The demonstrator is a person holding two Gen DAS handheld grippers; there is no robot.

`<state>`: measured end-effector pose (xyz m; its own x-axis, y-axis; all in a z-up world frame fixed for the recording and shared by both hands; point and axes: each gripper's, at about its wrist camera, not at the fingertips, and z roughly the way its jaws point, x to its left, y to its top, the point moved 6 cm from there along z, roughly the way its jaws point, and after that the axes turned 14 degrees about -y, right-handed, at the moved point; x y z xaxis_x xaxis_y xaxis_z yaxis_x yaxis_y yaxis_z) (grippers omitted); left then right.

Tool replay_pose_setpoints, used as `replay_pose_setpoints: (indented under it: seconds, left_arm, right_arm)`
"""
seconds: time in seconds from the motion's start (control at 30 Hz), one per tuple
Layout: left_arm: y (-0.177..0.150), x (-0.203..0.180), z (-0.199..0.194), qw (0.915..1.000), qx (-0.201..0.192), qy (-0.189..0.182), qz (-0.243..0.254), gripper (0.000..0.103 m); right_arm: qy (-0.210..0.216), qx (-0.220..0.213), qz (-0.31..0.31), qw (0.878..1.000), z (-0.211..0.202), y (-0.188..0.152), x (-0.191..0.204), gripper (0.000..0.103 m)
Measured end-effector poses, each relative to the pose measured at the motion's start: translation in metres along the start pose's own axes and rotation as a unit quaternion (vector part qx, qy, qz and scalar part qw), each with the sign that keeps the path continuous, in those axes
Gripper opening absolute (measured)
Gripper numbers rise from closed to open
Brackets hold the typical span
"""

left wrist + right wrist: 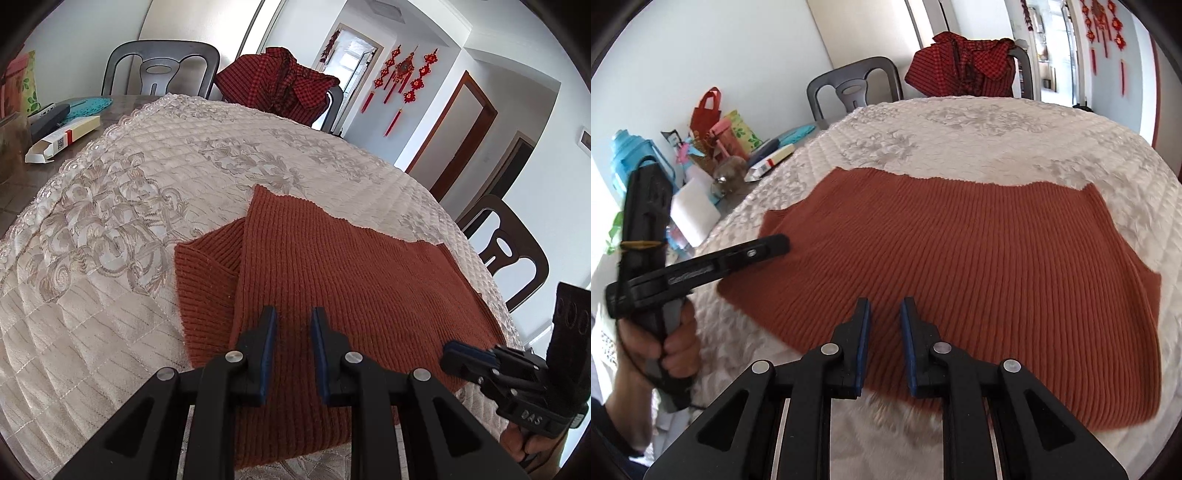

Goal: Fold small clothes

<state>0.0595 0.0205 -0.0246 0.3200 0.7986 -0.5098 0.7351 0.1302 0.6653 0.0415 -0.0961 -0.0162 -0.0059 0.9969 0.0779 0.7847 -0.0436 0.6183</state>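
A rust-orange ribbed knit garment (351,280) lies flat on the cream quilted tablecloth (110,221), one part folded under at its left (207,280). My left gripper (293,314) hovers over the garment's near-left part, its blue-padded jaws a narrow gap apart with nothing between them. My right gripper (885,304) hangs over the garment's (960,258) near edge, also narrowly open and holding nothing. Each gripper shows in the other's view: the right gripper (452,352) at the garment's right edge, the left gripper (781,244) at its left edge, a hand (672,347) on its grip.
A red checked garment (280,85) hangs over a far chair. Dark chairs (159,70) (506,247) stand around the table. A white carton (62,140), bags and a blue bottle (628,158) crowd the table's left. The tablecloth edge (1145,177) drops off at the right.
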Motion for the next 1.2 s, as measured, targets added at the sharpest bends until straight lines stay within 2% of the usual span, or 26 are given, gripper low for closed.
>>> replay_pose_setpoints:
  seconds: [0.13, 0.2, 0.27, 0.37, 0.47, 0.53, 0.6, 0.77, 0.97, 1.13, 1.2]
  left_arm:
    - [0.004, -0.002, -0.01, 0.9997, -0.016, 0.017, 0.01, 0.03]
    - [0.009, 0.001, -0.019, 0.9991, -0.033, 0.026, 0.01, 0.043]
    - [0.015, 0.009, -0.026, 0.9984, -0.045, 0.035, 0.002, 0.049]
    - [0.021, 0.027, -0.026, 0.9976, -0.044, 0.051, -0.018, 0.052]
    - [0.021, 0.041, -0.017, 0.998, -0.027, 0.042, -0.038, 0.055]
    - [0.019, 0.046, -0.008, 0.9982, -0.013, 0.023, -0.055, 0.055]
    - [0.02, 0.045, -0.004, 0.9982, -0.016, 0.011, -0.056, 0.06]
    - [0.022, 0.043, 0.002, 0.9968, -0.013, -0.028, -0.075, 0.06]
    - [-0.005, 0.026, -0.011, 0.991, 0.007, -0.093, -0.097, 0.06]
    - [-0.014, 0.018, -0.015, 0.9887, 0.009, -0.11, -0.102, 0.059]
    - [-0.014, 0.017, -0.012, 0.9903, 0.01, -0.102, -0.094, 0.046]
  right_arm:
    - [0.007, 0.001, -0.016, 1.0, -0.009, -0.012, 0.005, 0.017]
    - [0.013, 0.009, -0.016, 1.0, -0.009, -0.018, 0.007, 0.017]
    - [0.019, 0.017, -0.012, 1.0, -0.006, -0.023, 0.006, 0.018]
    - [0.025, 0.016, -0.011, 0.999, -0.006, -0.025, 0.005, 0.018]
    - [0.032, 0.019, -0.013, 0.999, -0.004, -0.024, 0.005, 0.018]
    - [0.035, 0.019, -0.013, 0.999, -0.005, -0.026, 0.004, 0.018]
    - [0.04, 0.02, -0.008, 0.999, -0.004, -0.026, 0.004, 0.018]
    - [0.047, 0.02, -0.001, 0.999, -0.004, -0.026, 0.003, 0.018]
    - [0.051, 0.018, 0.002, 0.999, -0.004, -0.027, 0.002, 0.018]
    - [0.051, 0.018, -0.002, 0.999, -0.003, -0.027, 0.002, 0.018]
    - [0.051, 0.019, -0.003, 0.998, -0.004, -0.027, 0.003, 0.018]
